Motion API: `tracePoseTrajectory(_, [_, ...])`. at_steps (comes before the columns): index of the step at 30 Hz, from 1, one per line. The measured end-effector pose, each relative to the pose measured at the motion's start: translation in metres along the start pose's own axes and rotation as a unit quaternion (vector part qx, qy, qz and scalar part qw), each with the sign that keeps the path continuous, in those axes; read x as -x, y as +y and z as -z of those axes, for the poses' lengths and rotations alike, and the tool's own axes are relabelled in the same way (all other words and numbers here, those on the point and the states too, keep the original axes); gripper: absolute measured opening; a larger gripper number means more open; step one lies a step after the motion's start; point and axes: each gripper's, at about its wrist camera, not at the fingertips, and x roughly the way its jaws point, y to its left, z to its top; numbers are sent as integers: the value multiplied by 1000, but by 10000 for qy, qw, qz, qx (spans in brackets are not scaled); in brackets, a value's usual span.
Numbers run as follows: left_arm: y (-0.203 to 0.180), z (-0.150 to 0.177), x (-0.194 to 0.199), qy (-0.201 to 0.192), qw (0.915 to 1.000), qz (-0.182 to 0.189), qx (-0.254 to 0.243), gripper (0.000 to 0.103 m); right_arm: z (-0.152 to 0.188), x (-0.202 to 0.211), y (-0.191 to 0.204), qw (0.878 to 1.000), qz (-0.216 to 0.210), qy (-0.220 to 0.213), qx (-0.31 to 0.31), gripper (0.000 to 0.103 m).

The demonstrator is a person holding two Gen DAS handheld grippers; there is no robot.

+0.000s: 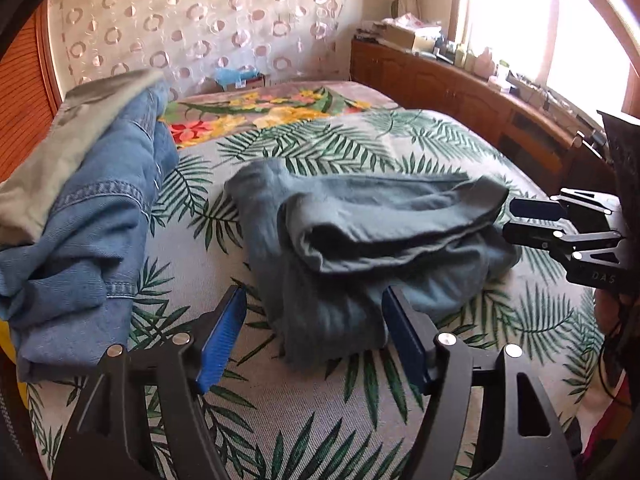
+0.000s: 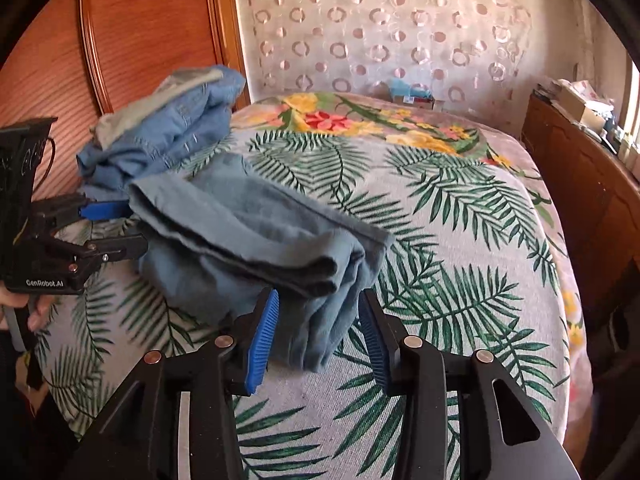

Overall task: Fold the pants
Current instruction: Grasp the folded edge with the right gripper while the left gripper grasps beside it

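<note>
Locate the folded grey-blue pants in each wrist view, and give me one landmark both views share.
Left wrist view: the grey-blue pants lie mid-frame on the palm-leaf bedspread, just beyond the left tool.
Right wrist view: the pants sit left of centre, ahead of the right tool.
Shared landmark: the pile of blue jeans, far left in the left view, upper left in the right view.

"GenRobot.AI" is printed in white on the black body of the left gripper [image 2: 106,228], as seen from the right wrist. On the right gripper [image 1: 516,220], the letters "DAS" are read; anything further is cut off.
</note>
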Motion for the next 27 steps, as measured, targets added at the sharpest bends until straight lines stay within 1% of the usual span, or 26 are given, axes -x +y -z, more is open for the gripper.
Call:
tracePoseTrajectory(5, [1, -6, -8, 91, 9999, -88, -26, 71, -5, -15, 0, 9995, 105, 241, 167, 44])
tracePoseTrajectory(11, [2, -21, -16, 80, 9998, -152, -92, 71, -24, -34, -3, 9990, 227, 295, 249, 44])
tracePoseTrajectory(14, [4, -34, -26, 141, 9998, -141, -30, 71, -36, -40, -10, 9994, 311, 101, 81, 44])
tracePoseTrajectory(20, [12, -51, -25, -103, 9993, -290, 206, 71, -54, -42, -25, 9972, 586, -191, -419, 44])
tracePoseTrajectory(24, [15, -48, -20, -221, 9986, -348, 316, 71, -48, -29, -27, 9968, 518, -299, -523, 44])
tracePoseTrajectory(27, [15, -42, -19, -188, 9990, -317, 269, 71, -36, -21, -25, 9985, 160, -199, -490, 44])
